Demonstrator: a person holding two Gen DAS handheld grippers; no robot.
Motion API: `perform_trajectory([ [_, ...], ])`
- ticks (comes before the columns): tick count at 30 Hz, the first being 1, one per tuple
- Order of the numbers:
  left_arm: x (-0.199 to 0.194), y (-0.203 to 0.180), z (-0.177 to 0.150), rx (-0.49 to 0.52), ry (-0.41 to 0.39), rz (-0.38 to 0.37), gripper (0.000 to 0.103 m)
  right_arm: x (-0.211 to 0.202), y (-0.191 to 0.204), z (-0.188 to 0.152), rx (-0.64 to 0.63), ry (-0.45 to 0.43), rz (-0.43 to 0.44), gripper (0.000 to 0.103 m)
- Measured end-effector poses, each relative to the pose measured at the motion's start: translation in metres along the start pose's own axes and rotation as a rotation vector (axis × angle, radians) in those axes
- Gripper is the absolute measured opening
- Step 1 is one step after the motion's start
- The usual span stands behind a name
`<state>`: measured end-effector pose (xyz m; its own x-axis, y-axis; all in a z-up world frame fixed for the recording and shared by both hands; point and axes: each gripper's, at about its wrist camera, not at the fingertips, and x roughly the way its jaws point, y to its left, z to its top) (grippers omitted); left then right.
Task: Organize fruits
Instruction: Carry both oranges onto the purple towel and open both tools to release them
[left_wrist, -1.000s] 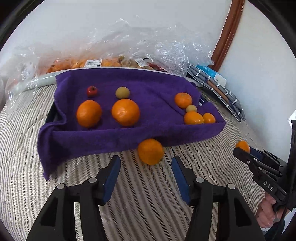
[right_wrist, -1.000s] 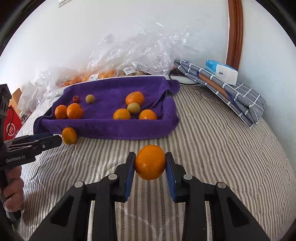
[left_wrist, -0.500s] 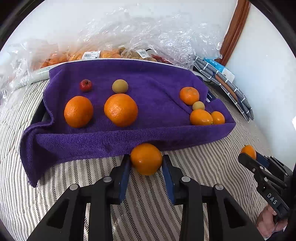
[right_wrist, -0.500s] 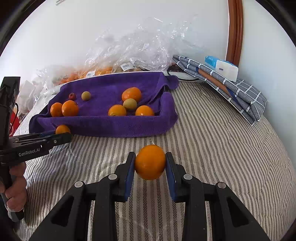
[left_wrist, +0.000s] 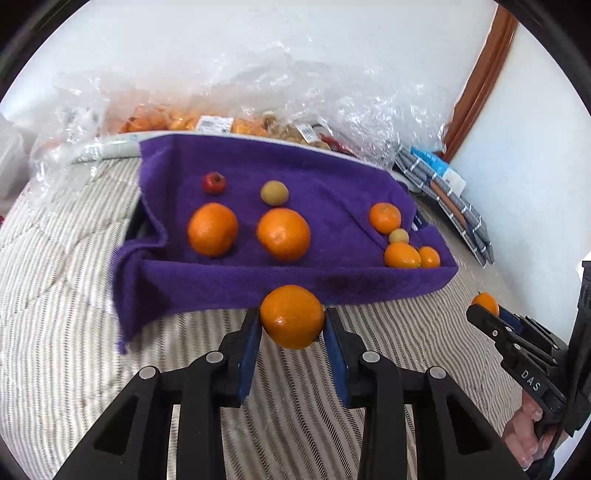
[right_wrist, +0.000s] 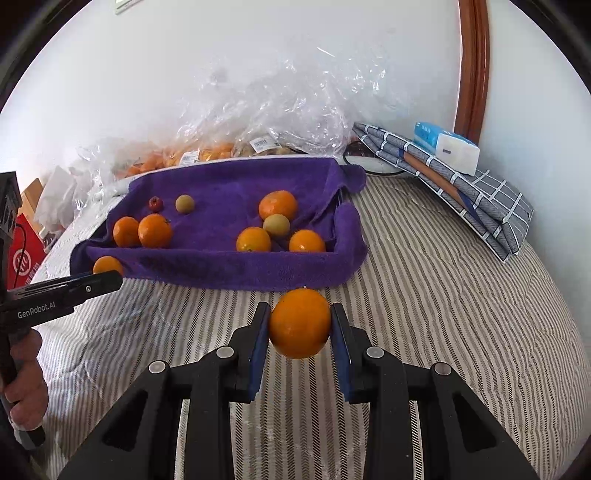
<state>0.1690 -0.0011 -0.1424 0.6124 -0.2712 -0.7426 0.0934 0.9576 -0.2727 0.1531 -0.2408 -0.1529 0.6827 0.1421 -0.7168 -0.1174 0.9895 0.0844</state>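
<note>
My left gripper (left_wrist: 291, 328) is shut on an orange (left_wrist: 291, 315) and holds it just in front of the near edge of the purple towel-lined tray (left_wrist: 332, 284). My right gripper (right_wrist: 300, 334) is shut on another orange (right_wrist: 300, 323), held above the striped bed in front of the tray (right_wrist: 258, 273). On the towel lie two large oranges (left_wrist: 282, 234) at the left, a small red fruit (left_wrist: 213, 182), a small yellow-green fruit (left_wrist: 274, 192), and several smaller oranges (left_wrist: 385, 218) at the right.
Clear plastic bags of fruit (right_wrist: 229, 147) lie behind the tray against the wall. Folded grey checked cloth (right_wrist: 461, 195) with a white and blue box (right_wrist: 445, 147) lies at the right. A red carton (right_wrist: 24, 254) stands at the left edge.
The left gripper closed on the orange that lay on the bed before the towel and lifted it slightly. The right gripper kept hold of its orange and moved a little nearer the tray.
</note>
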Motion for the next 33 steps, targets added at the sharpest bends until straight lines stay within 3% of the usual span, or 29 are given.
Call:
perform_trajectory([
  [13,-0.026,0.022,0.042,-0.03,-0.092,0.025,0.032,0.004,0.0,0.047,0.069,-0.041,0.012,0.032],
  [25,0.002,0.021,0.075,-0.008,-0.096,0.038,0.032,0.042,0.002,0.08,0.053,-0.041,0.03,0.032],
  [33,0.032,0.02,0.087,-0.021,-0.059,0.048,0.032,0.074,0.006,0.082,0.025,0.005,0.027,0.032],
])
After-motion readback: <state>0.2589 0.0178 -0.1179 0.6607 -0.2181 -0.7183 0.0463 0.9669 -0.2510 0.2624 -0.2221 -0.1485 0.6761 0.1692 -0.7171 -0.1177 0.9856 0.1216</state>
